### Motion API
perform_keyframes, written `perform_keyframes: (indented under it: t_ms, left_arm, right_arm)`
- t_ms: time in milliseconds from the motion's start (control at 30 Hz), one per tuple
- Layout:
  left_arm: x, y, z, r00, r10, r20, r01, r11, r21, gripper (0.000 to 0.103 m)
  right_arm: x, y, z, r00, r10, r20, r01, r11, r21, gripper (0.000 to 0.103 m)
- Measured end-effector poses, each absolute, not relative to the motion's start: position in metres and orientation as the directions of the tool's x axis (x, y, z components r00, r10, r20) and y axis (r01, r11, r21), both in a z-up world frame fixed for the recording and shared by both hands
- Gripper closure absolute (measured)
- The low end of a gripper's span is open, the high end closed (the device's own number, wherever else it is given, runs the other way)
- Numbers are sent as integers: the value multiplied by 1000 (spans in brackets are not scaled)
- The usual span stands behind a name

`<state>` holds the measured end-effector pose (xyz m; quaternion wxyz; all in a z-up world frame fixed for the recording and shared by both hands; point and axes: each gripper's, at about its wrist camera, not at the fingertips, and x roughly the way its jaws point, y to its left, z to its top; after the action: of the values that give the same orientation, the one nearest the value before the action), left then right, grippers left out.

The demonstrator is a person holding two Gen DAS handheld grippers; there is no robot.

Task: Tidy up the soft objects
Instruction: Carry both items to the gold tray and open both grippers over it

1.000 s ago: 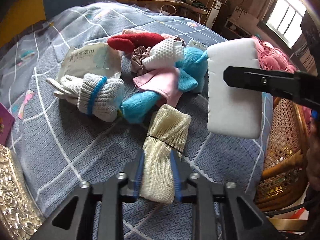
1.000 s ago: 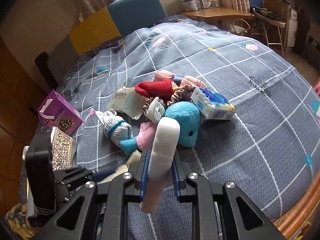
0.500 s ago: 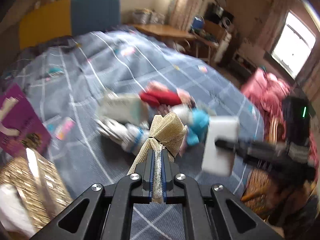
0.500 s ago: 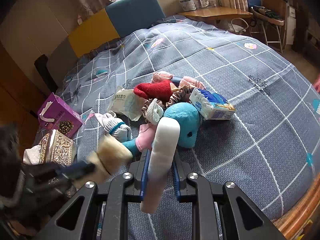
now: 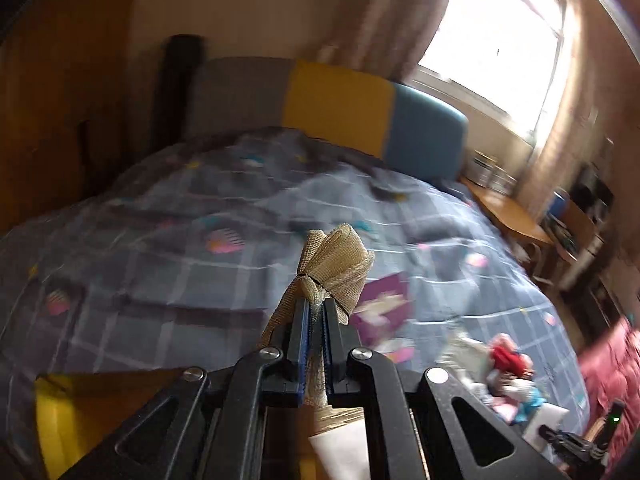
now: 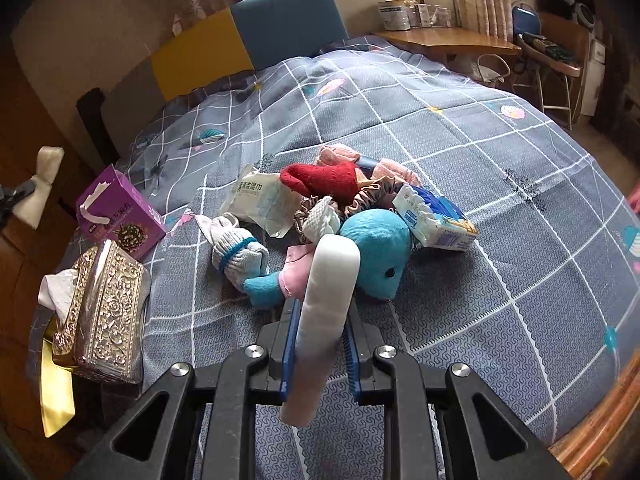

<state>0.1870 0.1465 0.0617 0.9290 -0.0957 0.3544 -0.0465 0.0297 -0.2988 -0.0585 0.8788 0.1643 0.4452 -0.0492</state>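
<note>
My left gripper [image 5: 316,312] is shut on a beige mesh cloth bundle [image 5: 336,264], held in the air above the grey checked bedspread [image 5: 160,264]; the right wrist view shows the bundle [image 6: 44,184] at the far left. My right gripper [image 6: 322,312] is shut on a white foam pad [image 6: 328,292], just in front of the pile. The pile holds a blue plush toy [image 6: 376,252], a red sock [image 6: 324,178], a rolled white glove with a blue band [image 6: 240,252], a wet-wipes pack [image 6: 260,196] and a tissue pack [image 6: 436,220].
A purple box [image 6: 116,212] and an ornate silver tissue box [image 6: 100,312] stand at the bed's left edge. A yellow and blue headboard [image 6: 248,40] is behind. A wooden desk [image 6: 440,40] stands at the back right. A wicker rim [image 6: 600,420] lies at the lower right.
My left gripper closed on the beige mesh bundle, lifted it off the bed and swung up and left, away from the pile. The right gripper kept still with the white pad.
</note>
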Motion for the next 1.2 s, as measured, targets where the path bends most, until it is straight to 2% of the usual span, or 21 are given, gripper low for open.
perform_keyframes:
  t_ms: [100,200,333,367,400,433,467,500,533,633,1000,1100,1200]
  left_arm:
    - [157,204,28,730,-58,-681,-113,972,-204,98]
    - [128,235,-13,682,-10,-731,-200,959,-200,98]
    - [111,244,-60,614,-3,-789,-253,946,-201,95]
    - [107,246,-69,603,-12,-798,-262,942,-212,93]
    - [105,244,-75,596,-15,-803,-269,938,-218,82]
    - [103,245,-81,588,-32,-808,-266,936,-231,79]
    - [101,244,-83,589,-48,-807,-259,934,-245,78]
    - [99,241,-86,587,-52,-808,-258,934,-248,71]
    - [95,242,-88,588,-52,-808,-260,933,-249,69]
    - [84,237,-83,605,-65,-794,-242,934,-261,68]
    - [45,207,-56,665,-24,-746,-151,974,-166,67]
    - [37,204,-50,677,10,-736,-159,978,-133,67]
    - [30,205,-45,684,66,-726,-190,978,-90,67]
  right_arm:
    - [33,-296,-59,590,53,-805,222,949,225,82]
    - [38,-291,-60,582,49,-812,212,955,209,82]
    - [48,-280,-54,581,55,-812,194,959,204,82]
    - [51,-275,-51,584,58,-810,184,962,202,82]
    - [54,-271,-47,587,61,-807,174,965,199,82]
    - [58,-266,-43,590,60,-805,162,968,191,82]
    - [63,-261,-39,593,58,-803,151,972,181,82]
    - [67,-257,-35,596,60,-801,139,974,176,82]
    - [73,-253,-31,596,69,-800,128,975,179,82]
    - [94,-241,-19,600,83,-795,97,980,175,82]
    - [179,-162,27,632,173,-756,-72,984,165,82]
    - [188,-129,47,657,240,-714,-153,971,186,82]
    - [182,-90,65,653,369,-662,-282,929,239,82]
